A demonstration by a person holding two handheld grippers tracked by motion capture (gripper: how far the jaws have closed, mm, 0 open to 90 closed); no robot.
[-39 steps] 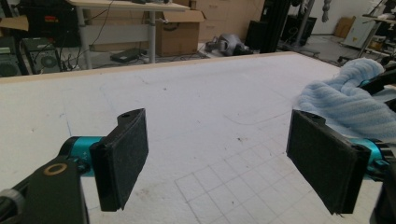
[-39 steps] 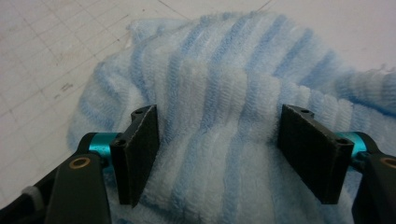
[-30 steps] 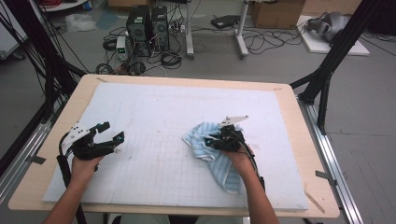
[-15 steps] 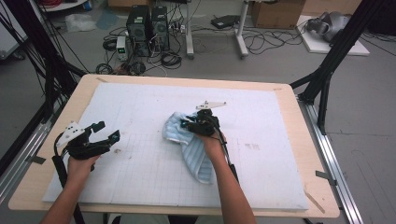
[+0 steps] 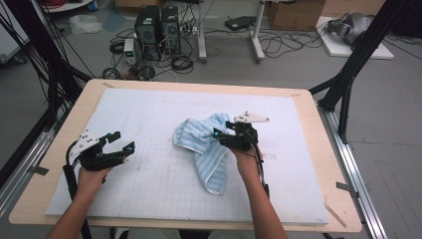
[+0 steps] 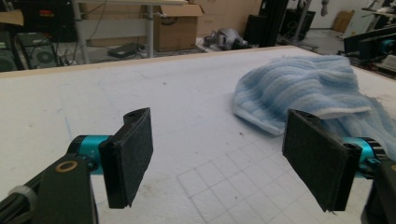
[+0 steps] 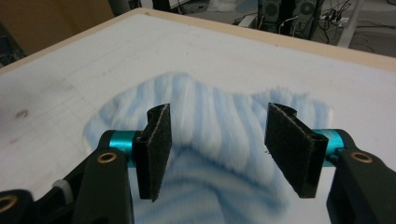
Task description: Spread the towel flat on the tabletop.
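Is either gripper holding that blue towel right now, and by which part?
Nothing is held. The right gripper has just opened above the towel; the left gripper is open, apart from it.

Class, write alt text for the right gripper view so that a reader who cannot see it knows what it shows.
The right gripper hangs over a crumpled light-blue striped towel, its two black padded jaws open with a towel fold showing between them, untouched. The towel lies on a white gridded mat edged by a wooden table.
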